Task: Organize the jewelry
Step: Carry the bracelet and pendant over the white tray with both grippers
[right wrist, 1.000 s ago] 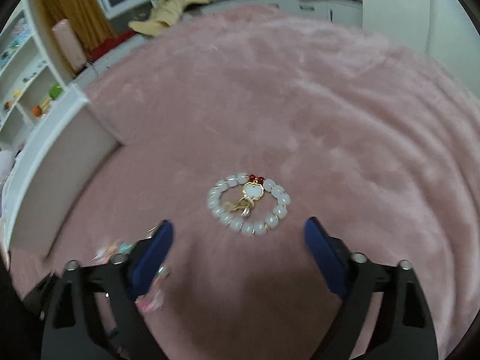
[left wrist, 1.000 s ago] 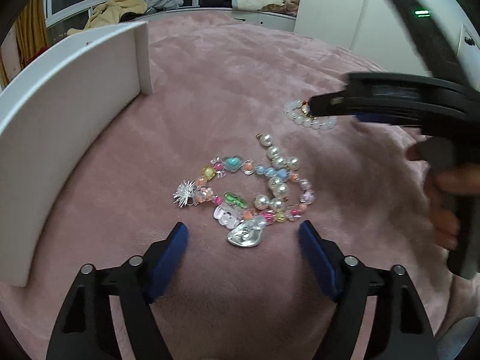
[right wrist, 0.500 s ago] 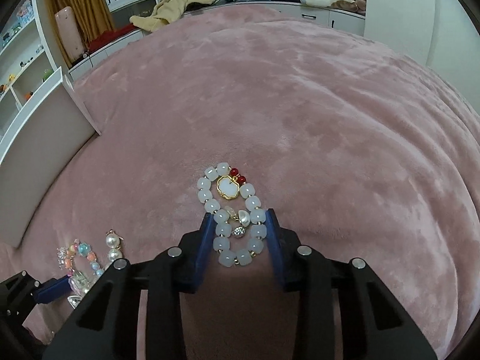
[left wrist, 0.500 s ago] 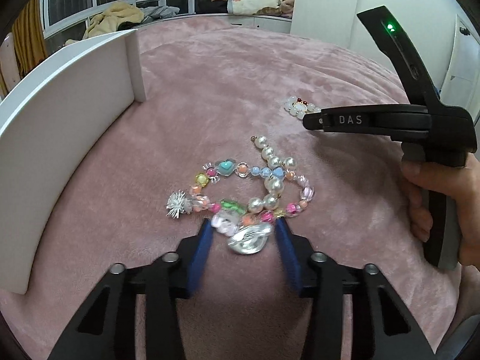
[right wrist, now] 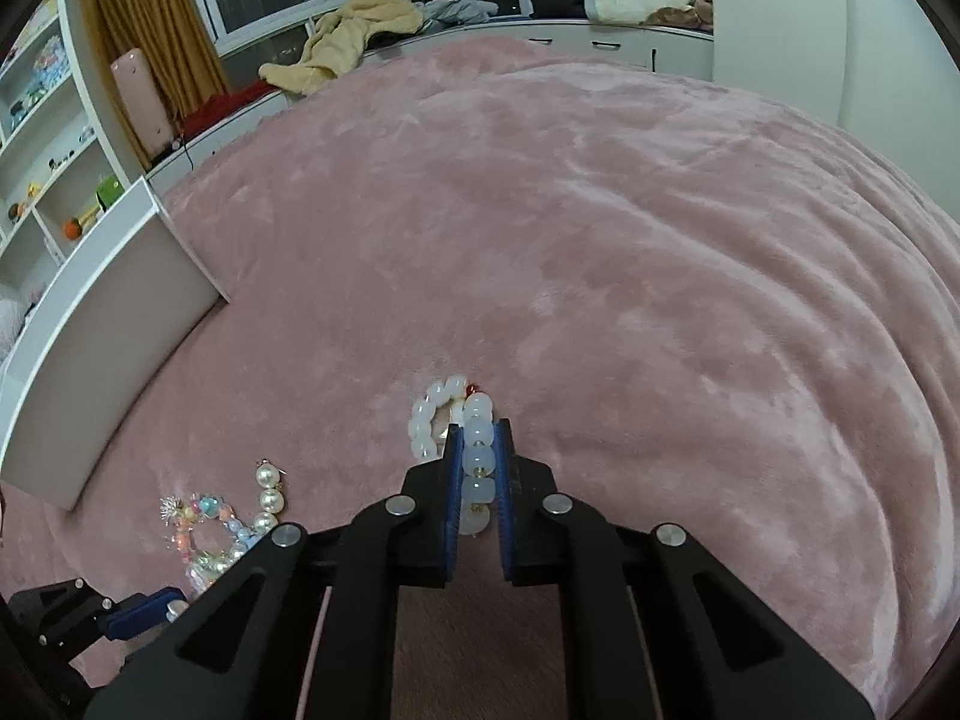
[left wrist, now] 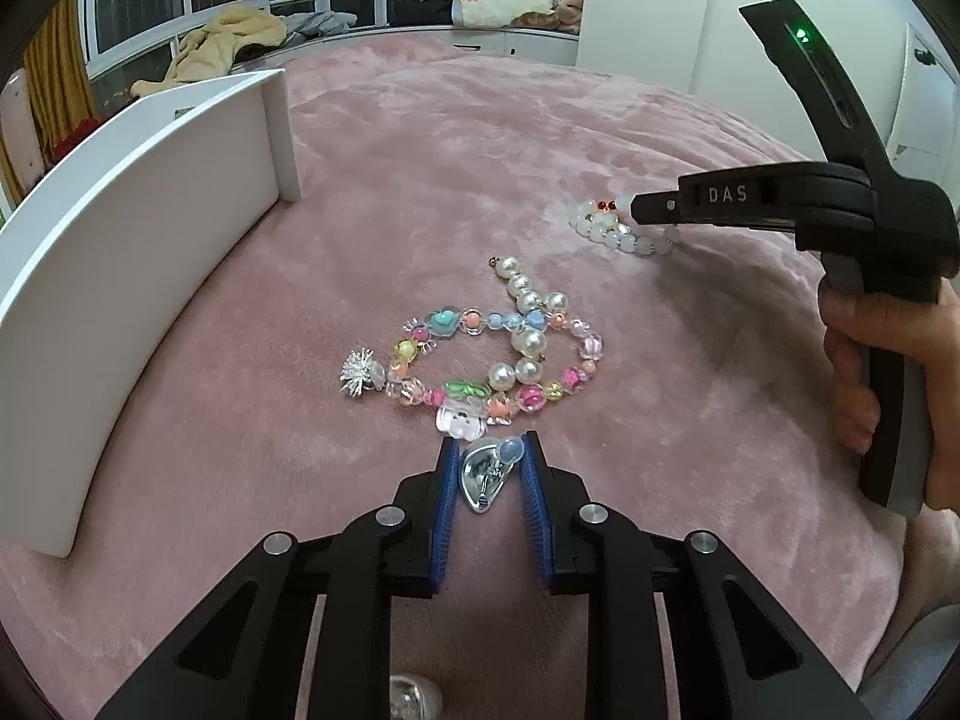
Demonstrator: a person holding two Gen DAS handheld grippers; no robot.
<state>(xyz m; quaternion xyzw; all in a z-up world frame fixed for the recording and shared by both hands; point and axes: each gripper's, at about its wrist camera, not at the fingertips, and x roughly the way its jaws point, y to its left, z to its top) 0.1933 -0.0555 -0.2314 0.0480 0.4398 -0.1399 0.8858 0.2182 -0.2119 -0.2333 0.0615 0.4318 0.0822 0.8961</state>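
Note:
On the pink blanket lies a colourful bead bracelet with a pearl strand across it and a silver spiky charm at its left. My left gripper is shut on the silver heart charm at the bracelet's near end. My right gripper is shut on the white bead bracelet, which has a gold charm and red beads; it also shows in the left wrist view, to the right of the colourful one. The colourful bracelet shows in the right wrist view at lower left.
A white open box stands on the blanket to the left; it also shows in the right wrist view. Shelves and a window bench with clothes lie beyond the bed. Pink blanket spreads to the right.
Both grippers went from wide open to shut: the left closed on the silver heart charm, the right closed on the white bead bracelet, squeezing its loop narrow.

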